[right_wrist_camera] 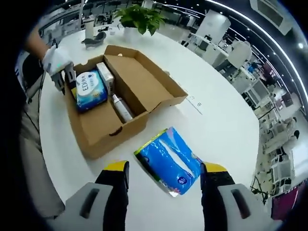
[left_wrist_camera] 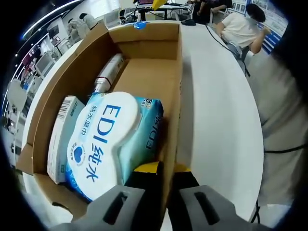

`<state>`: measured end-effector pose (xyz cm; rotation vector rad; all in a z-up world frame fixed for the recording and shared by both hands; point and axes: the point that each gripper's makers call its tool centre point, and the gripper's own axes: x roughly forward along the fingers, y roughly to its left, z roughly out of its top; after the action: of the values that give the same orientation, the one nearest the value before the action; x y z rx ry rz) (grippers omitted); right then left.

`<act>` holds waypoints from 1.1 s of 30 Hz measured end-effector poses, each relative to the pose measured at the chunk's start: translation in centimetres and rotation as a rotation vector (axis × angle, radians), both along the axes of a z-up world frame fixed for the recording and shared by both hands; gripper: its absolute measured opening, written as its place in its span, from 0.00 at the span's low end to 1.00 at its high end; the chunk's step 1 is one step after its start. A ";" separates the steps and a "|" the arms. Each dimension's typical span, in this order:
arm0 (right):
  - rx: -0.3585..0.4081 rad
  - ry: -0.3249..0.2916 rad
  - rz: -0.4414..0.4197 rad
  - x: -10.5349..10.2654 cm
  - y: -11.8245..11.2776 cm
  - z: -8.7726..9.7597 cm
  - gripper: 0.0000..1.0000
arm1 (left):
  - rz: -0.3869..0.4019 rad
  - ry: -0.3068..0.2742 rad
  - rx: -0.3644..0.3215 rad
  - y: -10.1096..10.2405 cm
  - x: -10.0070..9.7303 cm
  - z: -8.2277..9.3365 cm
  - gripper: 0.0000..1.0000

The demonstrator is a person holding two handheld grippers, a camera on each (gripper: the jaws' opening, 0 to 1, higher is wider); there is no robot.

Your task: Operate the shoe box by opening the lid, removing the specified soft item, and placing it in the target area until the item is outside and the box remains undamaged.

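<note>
Blue soft pack [right_wrist_camera: 169,160] lies on table [right_wrist_camera: 226,125] outside shoe box [right_wrist_camera: 103,130], lid open; right gripper [right_wrist_camera: 163,185] spread wide, empty, so retreat straight; left gripper [left_wrist_camera: 166,192] pinches box wall, keep grip light to avoid creasing.

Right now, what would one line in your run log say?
shoe box: lid open | blue soft pack: out, on table | right tongs: open above pack | left tongs: gripping box wall
</note>
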<state>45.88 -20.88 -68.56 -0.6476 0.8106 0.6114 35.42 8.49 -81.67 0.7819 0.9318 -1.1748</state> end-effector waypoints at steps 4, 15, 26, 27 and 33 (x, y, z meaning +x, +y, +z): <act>-0.021 -0.011 -0.011 -0.4 -0.6 0.1 0.55 | 0.000 0.000 0.000 0.0 0.0 0.0 0.02; 0.047 -0.098 -0.039 -1.3 0.9 1.7 0.54 | -0.002 -0.003 0.000 0.1 0.0 0.0 0.02; 0.073 -0.153 -0.048 -1.9 1.9 3.5 0.57 | -0.007 -0.007 -0.001 0.1 0.0 -0.1 0.02; 0.073 -0.157 -0.047 -2.0 1.9 3.6 0.57 | -0.007 -0.008 -0.002 0.1 0.0 -0.1 0.02; 0.157 -0.183 -0.091 -2.2 2.7 4.5 0.57 | -0.005 -0.010 -0.003 0.1 0.0 0.0 0.02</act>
<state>43.72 -18.15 -64.03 -0.5120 0.6109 0.5190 35.43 8.54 -81.71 0.7874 0.9205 -1.1757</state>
